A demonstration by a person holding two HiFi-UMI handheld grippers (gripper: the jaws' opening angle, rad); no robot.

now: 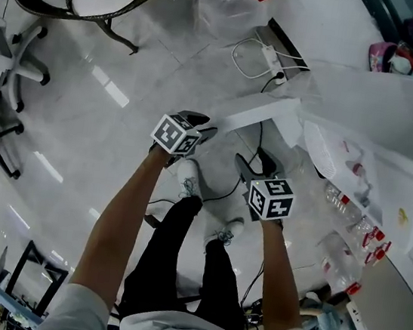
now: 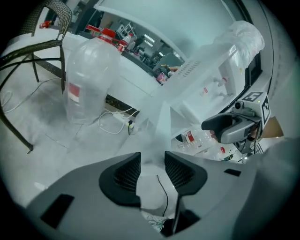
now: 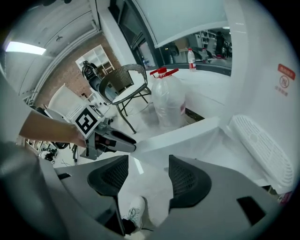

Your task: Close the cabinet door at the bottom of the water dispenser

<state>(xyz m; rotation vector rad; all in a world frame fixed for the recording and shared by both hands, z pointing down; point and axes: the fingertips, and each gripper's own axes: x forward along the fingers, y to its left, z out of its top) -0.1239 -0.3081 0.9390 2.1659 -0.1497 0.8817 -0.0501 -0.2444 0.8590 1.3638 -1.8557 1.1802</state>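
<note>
the cabinet door (image 1: 263, 113) is judged light, stiff and hinged — best pushed at its free left edge; left gripper (image 1: 203, 124) and right gripper (image 1: 256, 162) are held apart, empty.

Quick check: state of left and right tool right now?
left tool: open, nothing gripped.
right tool: open, nothing gripped.

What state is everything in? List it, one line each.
Cabinet door: open, swung out.
Left gripper: open, gripping nothing.
Right gripper: open, gripping nothing.
Water jug: upright on the floor, red cap on.
Chair: upright, unoccupied.
</note>
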